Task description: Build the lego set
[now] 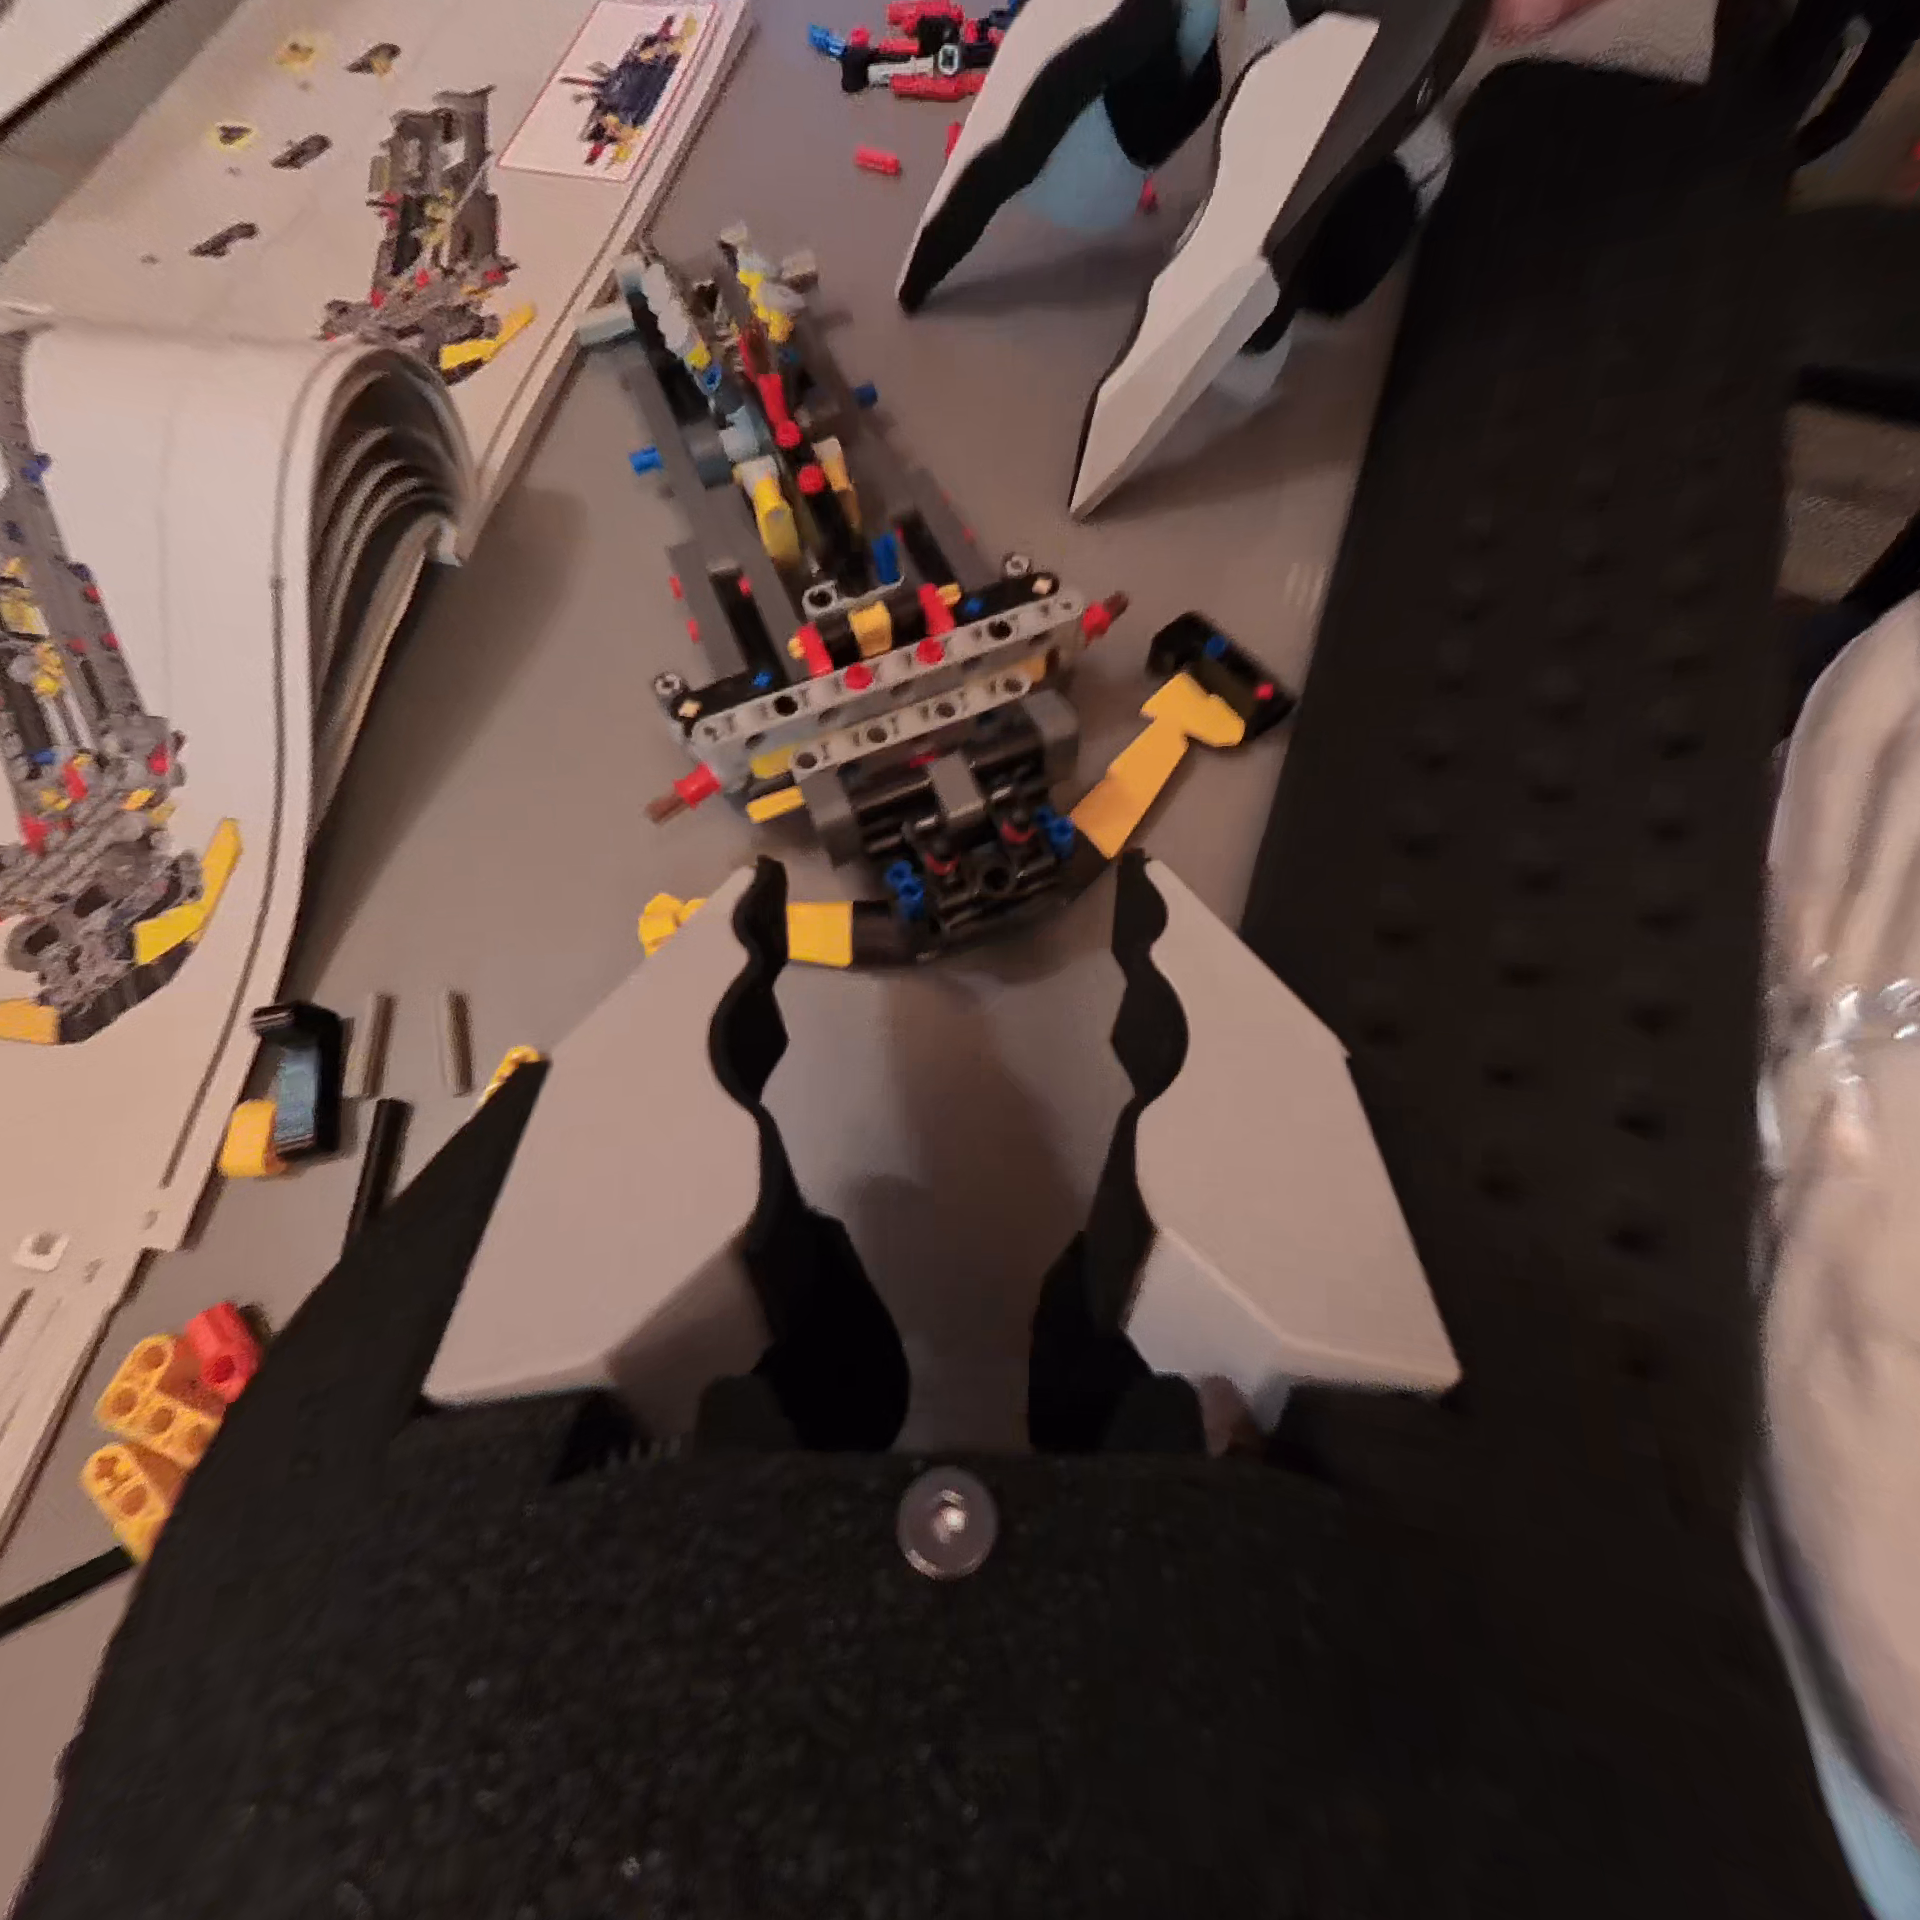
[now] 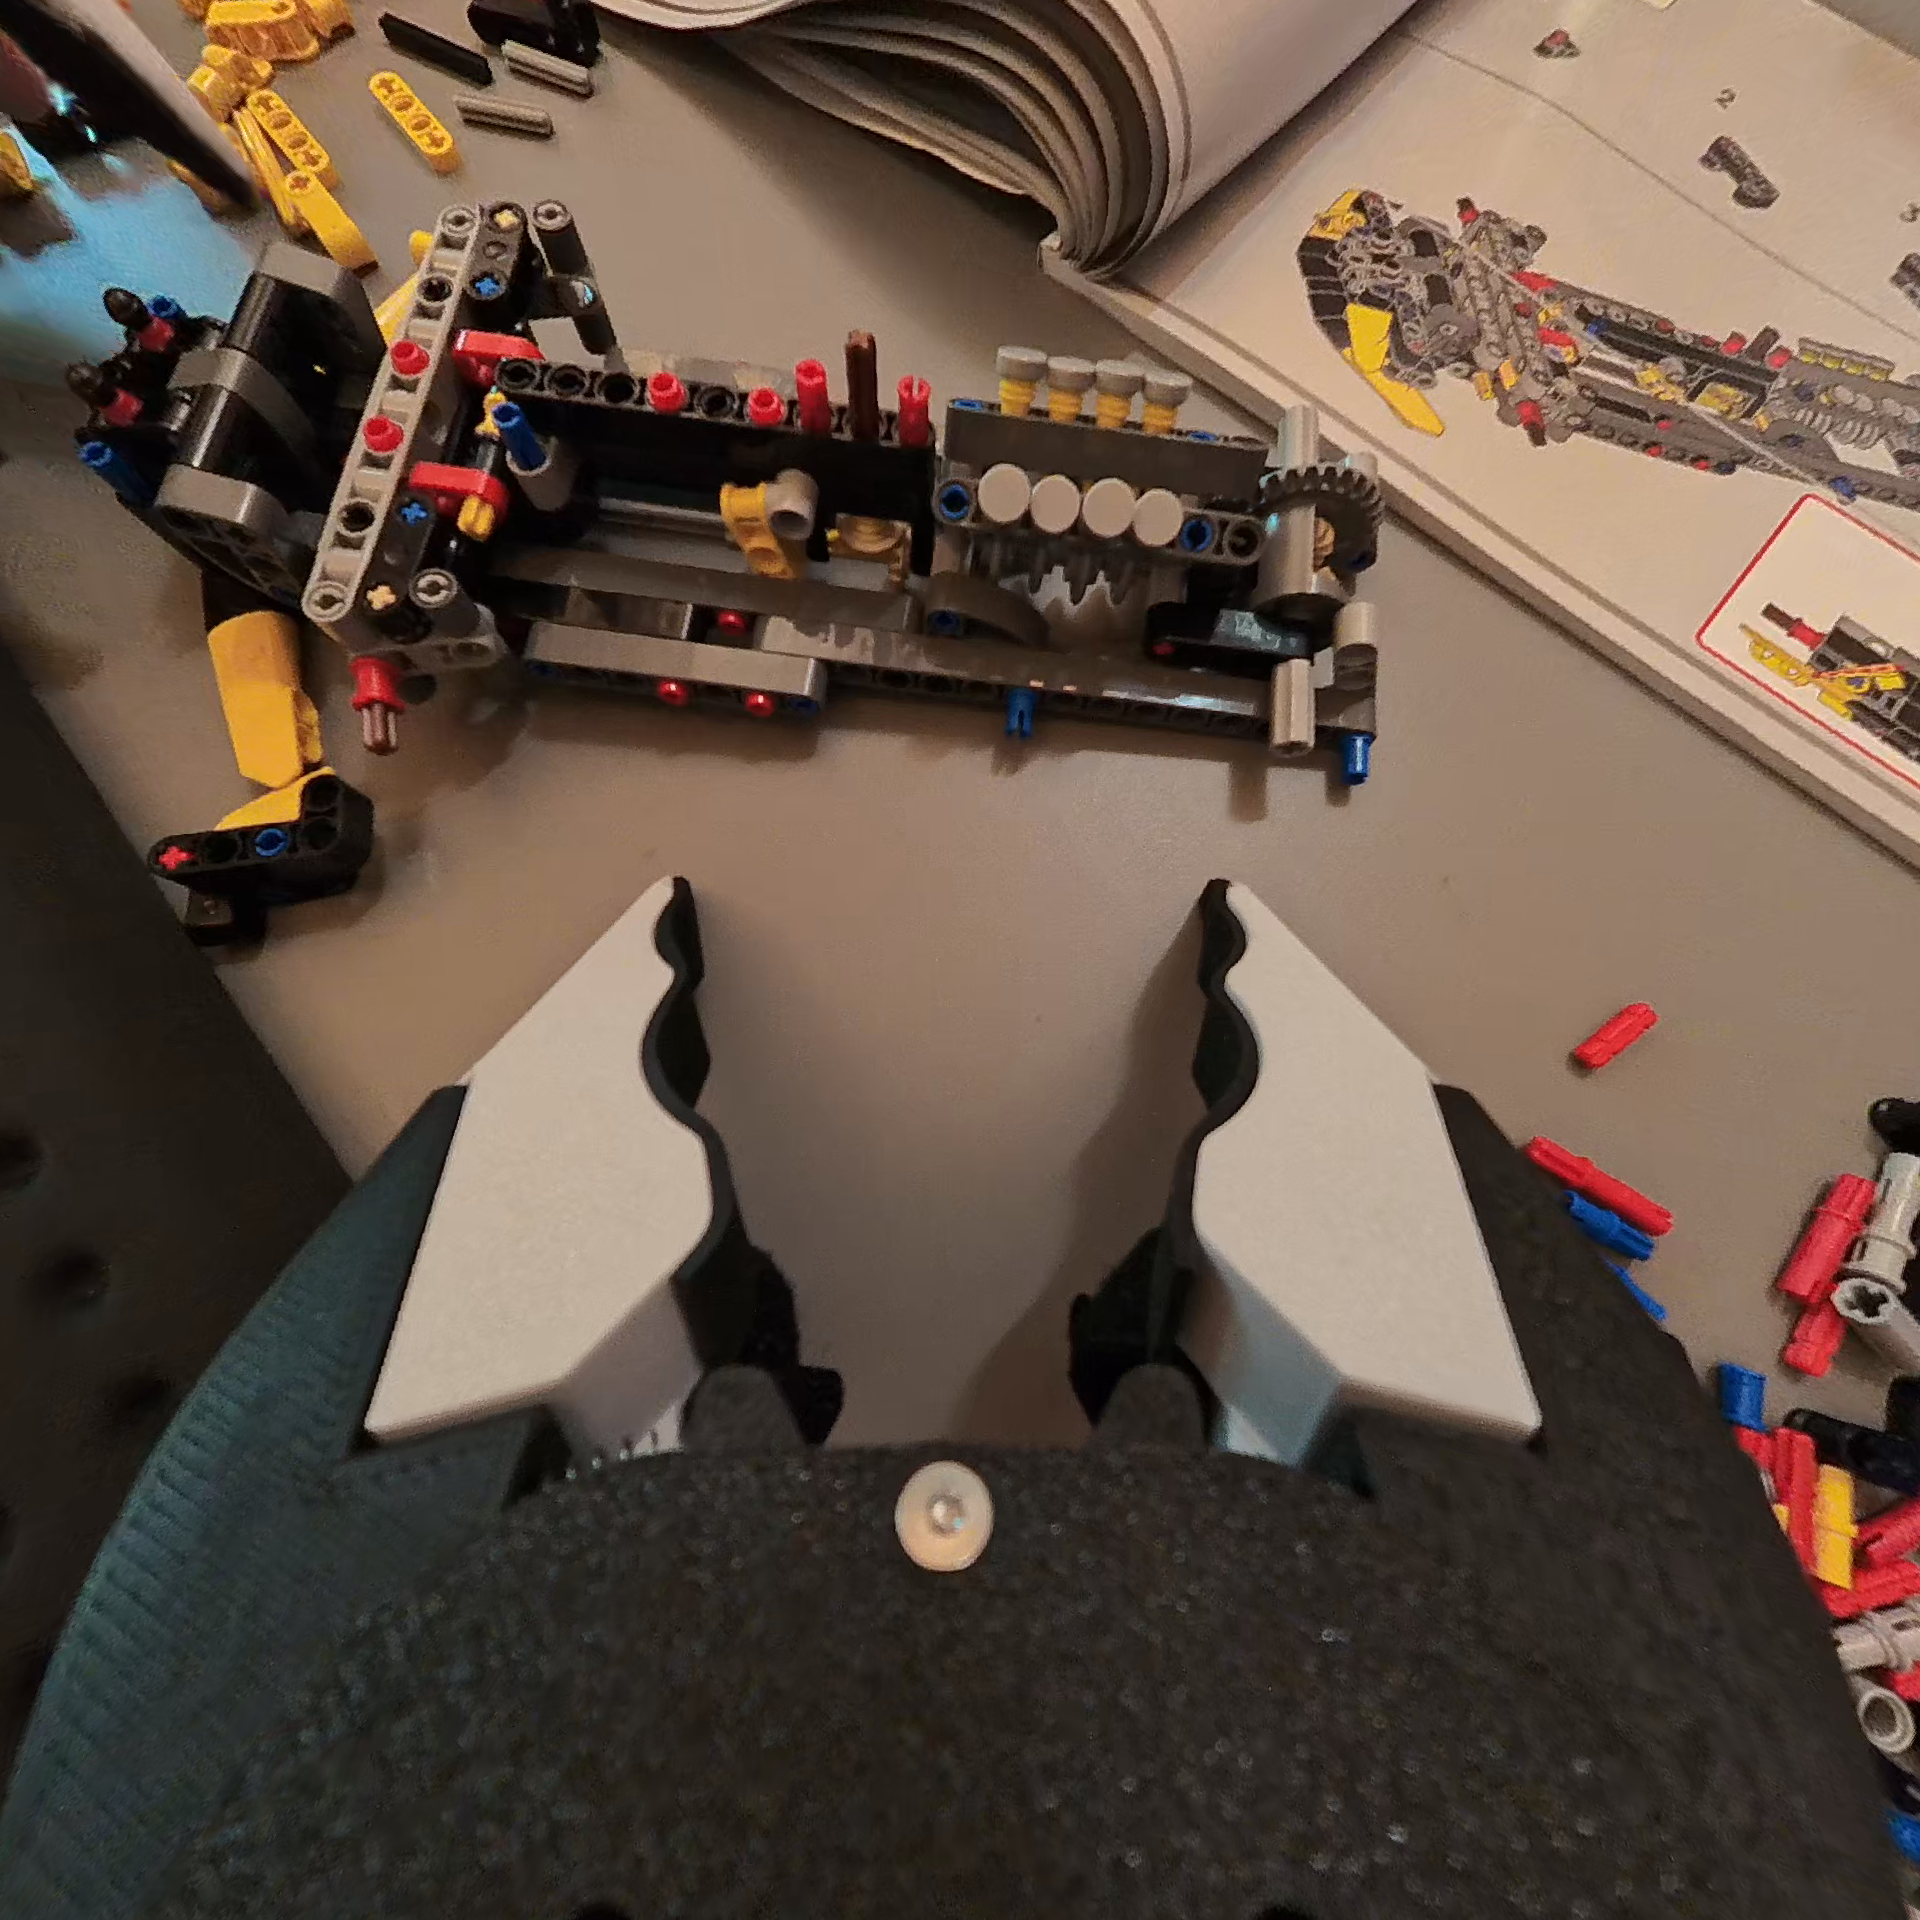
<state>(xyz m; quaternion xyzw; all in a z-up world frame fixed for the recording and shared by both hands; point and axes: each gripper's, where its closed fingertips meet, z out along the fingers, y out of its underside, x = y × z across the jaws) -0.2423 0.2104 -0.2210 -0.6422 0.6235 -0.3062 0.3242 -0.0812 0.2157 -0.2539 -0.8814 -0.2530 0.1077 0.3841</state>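
Observation:
The long grey, black and yellow lego chassis (image 1: 831, 582) lies on the grey table, also in the right wrist view (image 2: 790, 520). My left gripper (image 1: 948, 883) is open and empty, its tips just short of the chassis's black end block with the yellow curved panels (image 1: 1132, 769). My right gripper (image 2: 945, 894) is open and empty, hovering over bare table beside the chassis's long side. It shows in the left wrist view (image 1: 997, 405) beyond the chassis.
An open instruction book (image 1: 208, 582) lies left of the chassis, also in the right wrist view (image 2: 1558, 312). Loose yellow beams (image 1: 156, 1423) and black parts (image 1: 296, 1081) sit near the left gripper. A pile of red, blue and grey pins (image 2: 1829, 1351) lies right. A black perforated strip (image 1: 1538, 831) runs alongside.

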